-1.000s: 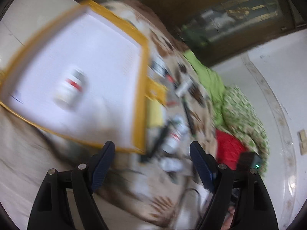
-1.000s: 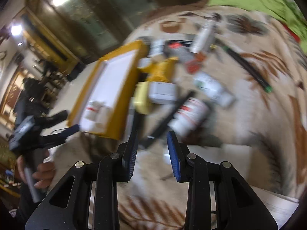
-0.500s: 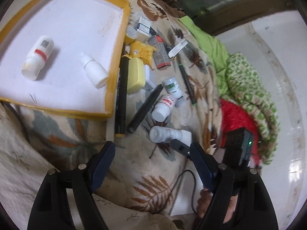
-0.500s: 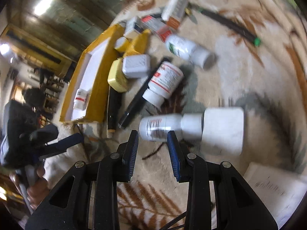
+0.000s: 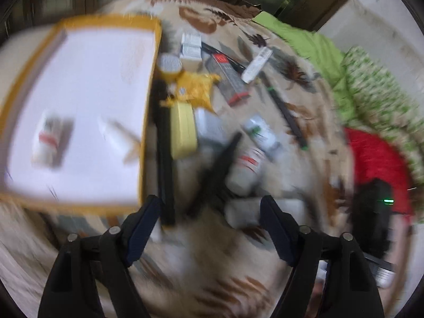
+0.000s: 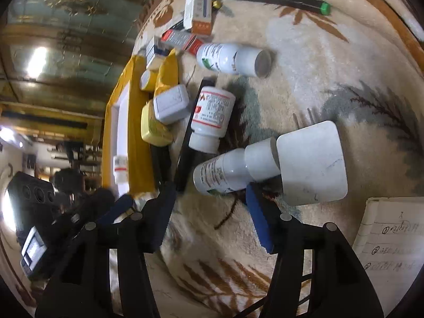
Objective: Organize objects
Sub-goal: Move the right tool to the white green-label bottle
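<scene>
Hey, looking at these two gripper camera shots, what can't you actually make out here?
- Left wrist view: motion blur smears the two bottles in the yellow tray; labels unreadable.
- Right wrist view: the tray's inside is mostly hidden by its near wall; one red-banded bottle shows.
- Right wrist view: the notebook is cut by the edge, handwriting too small.
- Right gripper, jaws opening: whether its right pad touches the nearest white bottle is unclear.

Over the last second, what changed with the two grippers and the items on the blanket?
The right gripper closed in on the white bottle lying on the blanket; its jaws, narrow before, are opening, with the bottle's lower end between them, not gripped. The left gripper stayed open and empty while its view swung. Two small bottles remain in the yellow tray; nothing was picked up.
</scene>
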Demonstrator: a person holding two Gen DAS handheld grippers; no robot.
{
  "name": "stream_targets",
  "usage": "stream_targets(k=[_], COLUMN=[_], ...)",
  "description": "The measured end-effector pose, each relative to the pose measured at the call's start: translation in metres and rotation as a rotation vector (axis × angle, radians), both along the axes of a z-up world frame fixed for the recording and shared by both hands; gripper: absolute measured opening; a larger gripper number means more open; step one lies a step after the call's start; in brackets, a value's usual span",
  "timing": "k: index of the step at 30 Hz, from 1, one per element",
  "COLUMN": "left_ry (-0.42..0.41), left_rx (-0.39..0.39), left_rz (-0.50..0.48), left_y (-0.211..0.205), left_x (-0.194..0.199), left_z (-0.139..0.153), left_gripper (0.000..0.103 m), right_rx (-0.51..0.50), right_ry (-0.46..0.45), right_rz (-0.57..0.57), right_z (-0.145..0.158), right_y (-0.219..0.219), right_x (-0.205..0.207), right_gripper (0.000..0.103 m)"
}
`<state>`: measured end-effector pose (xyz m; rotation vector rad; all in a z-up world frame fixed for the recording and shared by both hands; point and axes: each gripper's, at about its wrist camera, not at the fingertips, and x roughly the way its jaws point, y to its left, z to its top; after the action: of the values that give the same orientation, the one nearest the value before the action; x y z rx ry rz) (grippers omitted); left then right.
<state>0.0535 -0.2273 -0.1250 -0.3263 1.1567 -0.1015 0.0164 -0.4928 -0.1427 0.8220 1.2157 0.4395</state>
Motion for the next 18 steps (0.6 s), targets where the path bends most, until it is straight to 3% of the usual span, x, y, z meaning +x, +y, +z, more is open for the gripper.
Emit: stream_targets(k=[2,6,10,14,18], left_ry=[0.017,0.012,0.035,0.027,0.012], left_rx=[0.074,0.148,0.158,0.257,0.340], left_rz=[-0.003,-0.079,-0.096,-0.170,-0.232], left_y=[-0.008,-0.026,-0.031,-0.048,-0.056], left_x=[0.010,0.022,0.030,0.030,0.024], left_z=[-0.008,-0.019,-0.034,-0.045,-0.052], left_gripper=[0.062,0.059,0.058,0.048,0.043], right_rx=[-0.003,-0.030,-0.060,-0.063,-0.070], right_ry=[0.044,0.100,0.123,0.119,0.122], right_rz=[-0.020,-0.074,-0.105,-0.138,-0.165], right_z=[-0.010,-0.026,-0.040,-0.053,-0.063], right_y=[-0.012,-0.031,-0.047,-0.057,-0.069], right_x=[-0.001,-0.017,-0.043,-0.083,-0.078], right_gripper=[0.056,0.056,0.056,0.056,0.056])
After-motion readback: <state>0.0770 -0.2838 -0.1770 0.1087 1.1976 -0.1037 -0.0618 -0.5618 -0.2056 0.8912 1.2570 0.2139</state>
